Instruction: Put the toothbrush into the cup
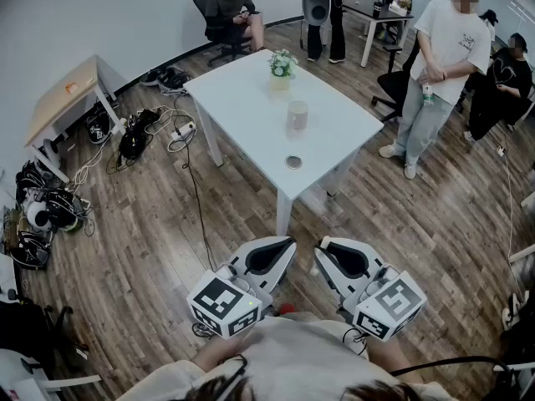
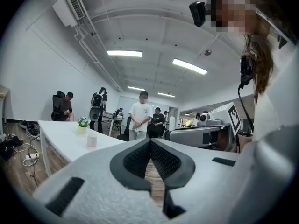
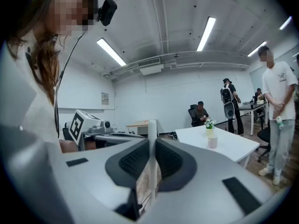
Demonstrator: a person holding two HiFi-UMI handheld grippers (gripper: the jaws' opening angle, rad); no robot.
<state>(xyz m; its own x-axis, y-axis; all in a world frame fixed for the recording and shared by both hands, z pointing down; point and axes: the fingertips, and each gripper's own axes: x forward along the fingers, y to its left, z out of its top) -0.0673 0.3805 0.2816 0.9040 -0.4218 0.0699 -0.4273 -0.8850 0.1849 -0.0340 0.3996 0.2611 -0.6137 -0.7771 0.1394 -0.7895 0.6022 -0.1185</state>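
Note:
A pale cup (image 1: 297, 115) stands upright near the middle of the white table (image 1: 334, 140); it also shows small in the left gripper view (image 2: 92, 140) and the right gripper view (image 3: 212, 142). My right gripper (image 3: 152, 143) is shut on the toothbrush (image 3: 152, 129), whose thin white handle sticks up between the jaws. My left gripper (image 2: 150, 143) is shut with nothing in it. In the head view both grippers, left (image 1: 287, 244) and right (image 1: 323, 244), are held close to my body, well short of the table.
On the table stand a small flower pot (image 1: 282, 63) at the far end and a round dark disc (image 1: 293, 162) near the front corner. Cables and a power strip (image 1: 180, 130) lie on the floor at left. A person (image 1: 439, 65) stands right of the table.

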